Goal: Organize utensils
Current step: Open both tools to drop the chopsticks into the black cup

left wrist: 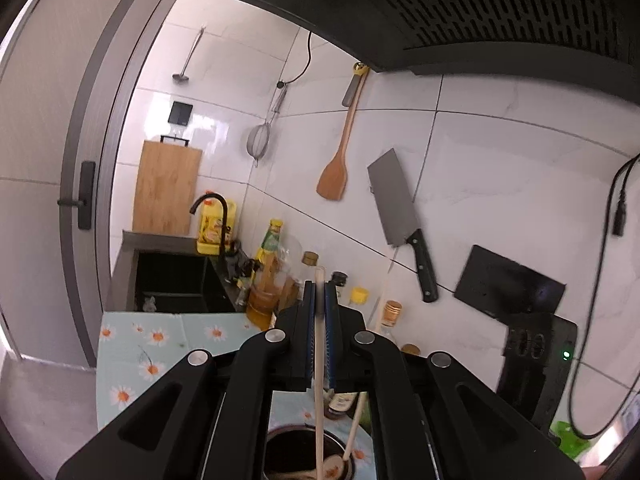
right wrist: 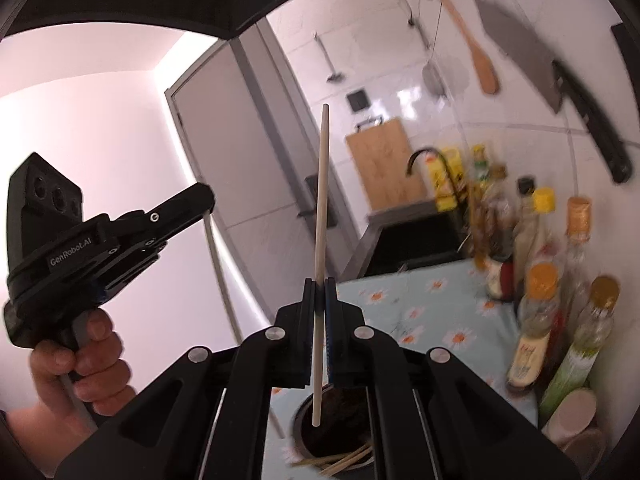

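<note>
My left gripper [left wrist: 319, 294] is shut on a pale chopstick [left wrist: 319, 380] that runs down into a dark round utensil pot [left wrist: 280, 452] below it. A second chopstick [left wrist: 354, 432] and a wooden spoon [left wrist: 332, 469] lie in that pot. My right gripper [right wrist: 319, 292] is shut on another pale chopstick [right wrist: 321, 208], held upright, its lower tip over the same dark pot [right wrist: 340, 428], which holds several chopsticks [right wrist: 340, 460]. The left gripper [right wrist: 120, 240] also shows in the right wrist view, held in a hand at the left.
The pot stands on a daisy-print cloth [left wrist: 132, 352]. Oil and sauce bottles [right wrist: 540, 312] line the tiled wall. A cleaver [left wrist: 400, 216], wooden spatula [left wrist: 336, 160] and strainer [left wrist: 258, 144] hang on the wall. A black sink [left wrist: 172, 280] with faucet, a cutting board [left wrist: 168, 188], a range hood overhead.
</note>
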{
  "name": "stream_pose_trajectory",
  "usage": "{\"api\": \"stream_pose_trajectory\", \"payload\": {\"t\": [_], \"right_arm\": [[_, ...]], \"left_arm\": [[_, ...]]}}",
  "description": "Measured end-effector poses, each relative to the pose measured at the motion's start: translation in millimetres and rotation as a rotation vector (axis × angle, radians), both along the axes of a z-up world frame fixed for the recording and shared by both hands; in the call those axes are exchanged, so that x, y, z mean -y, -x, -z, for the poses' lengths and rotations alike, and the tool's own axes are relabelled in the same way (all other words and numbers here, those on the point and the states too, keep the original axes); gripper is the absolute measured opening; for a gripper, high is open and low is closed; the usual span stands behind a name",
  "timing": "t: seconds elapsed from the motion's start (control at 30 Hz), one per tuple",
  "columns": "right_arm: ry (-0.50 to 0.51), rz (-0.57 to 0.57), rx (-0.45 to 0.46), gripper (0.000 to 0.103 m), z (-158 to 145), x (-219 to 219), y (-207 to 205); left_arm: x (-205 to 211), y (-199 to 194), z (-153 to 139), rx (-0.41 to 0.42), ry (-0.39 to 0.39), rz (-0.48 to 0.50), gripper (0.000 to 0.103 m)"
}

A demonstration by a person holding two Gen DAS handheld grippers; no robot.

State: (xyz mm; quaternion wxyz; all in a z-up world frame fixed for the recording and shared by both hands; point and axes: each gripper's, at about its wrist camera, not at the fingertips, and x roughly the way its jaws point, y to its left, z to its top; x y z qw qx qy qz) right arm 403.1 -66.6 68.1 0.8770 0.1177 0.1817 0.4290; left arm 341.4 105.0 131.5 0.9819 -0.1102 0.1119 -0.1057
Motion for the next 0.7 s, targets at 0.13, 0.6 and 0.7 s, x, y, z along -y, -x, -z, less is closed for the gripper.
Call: {"api": "stream_pose_trajectory", "payload": {"t": [0.13, 0.6, 0.7], "right_arm": [[-0.025, 0.011, 0.006, 0.006, 17.5, 3.4, -10.2], [0.061, 0.022, -0.056, 0.015, 70.7, -10.3, -12.6], [0.056, 0.023, -0.063, 0.017, 72.4, -8.7, -9.5]], "left_arm": [[1.8, -9.8, 10.9, 0.006, -0.010, -0.015, 0.004], [22.4, -23.0, 67.2, -0.116, -0.090, -0.006, 0.011], [22.0, -19.1, 68.1, -0.123, -0.085, -0.004, 0.034]]}}
